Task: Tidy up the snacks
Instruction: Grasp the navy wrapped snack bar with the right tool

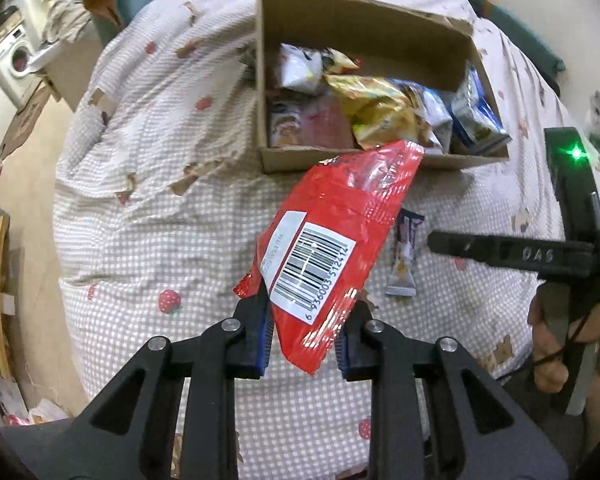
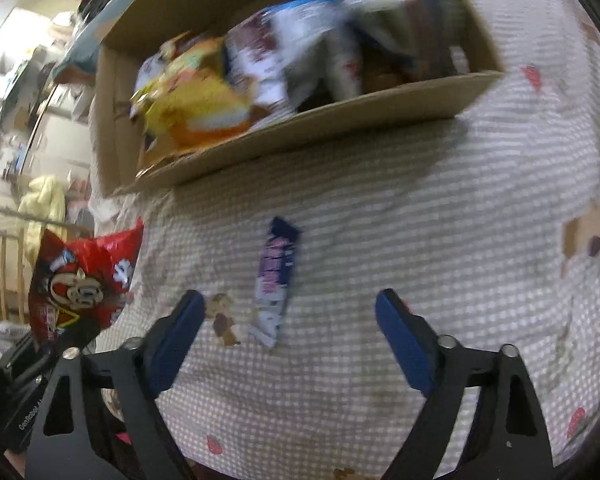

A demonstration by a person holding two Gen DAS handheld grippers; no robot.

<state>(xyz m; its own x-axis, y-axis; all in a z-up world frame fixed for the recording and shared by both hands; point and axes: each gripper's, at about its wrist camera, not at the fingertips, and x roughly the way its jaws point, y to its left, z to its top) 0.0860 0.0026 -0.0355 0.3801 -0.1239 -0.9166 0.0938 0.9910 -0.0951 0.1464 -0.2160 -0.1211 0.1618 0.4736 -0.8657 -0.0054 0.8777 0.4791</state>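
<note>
Blurring cardboard box (image 2: 300, 128) contents; red packet (image 2: 80, 280) edge-cropped.

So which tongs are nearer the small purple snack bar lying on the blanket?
Right. The right tongs hang open straddling the snack bar; the left tongs, off to its side, grip the red bag.

The left hand-held gripper (image 1: 304, 334) is clamped on something, while the right hand-held gripper (image 2: 288, 312) gapes wide.

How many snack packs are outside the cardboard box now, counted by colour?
Red: 1, the red pack held in the left gripper.
Purple and white: 1, the small bar lying on the checked cover before the right gripper.
Total: 2
</note>
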